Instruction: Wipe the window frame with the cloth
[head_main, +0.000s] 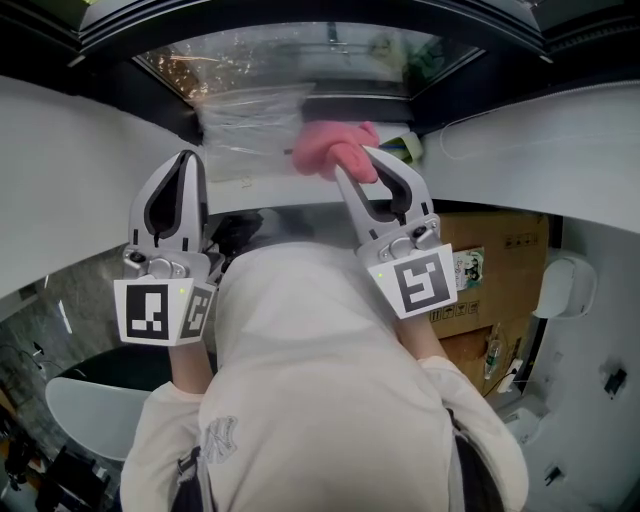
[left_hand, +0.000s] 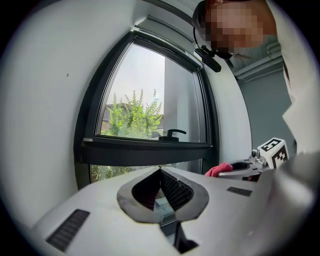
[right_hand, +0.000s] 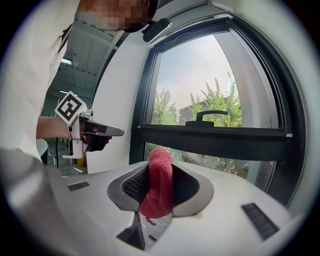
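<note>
Holding the right gripper (right_hand: 161, 169) up toward the window, I read its jaws as clamped on the pink cloth (right_hand: 159, 185). The cloth stood bunched upright between the jaws, with its rounded top projecting past the tips. In the right gripper view, the cloth sat below the dark horizontal bar of the window frame (right_hand: 215, 140). In the head view it lay close against the lower part of the window. I could not confirm contact between cloth and frame from any view.

The left gripper (left_hand: 160, 171) was raised beside the right one and apart from it. Its jaws were together at the tips, with nothing between them. It pointed at the same window, left of the cloth.

A black handle (right_hand: 211, 115) sat on top of the horizontal bar. Green foliage (left_hand: 132, 117) showed through the glass. White wall (left_hand: 40, 100) bordered the frame on the left.
</note>
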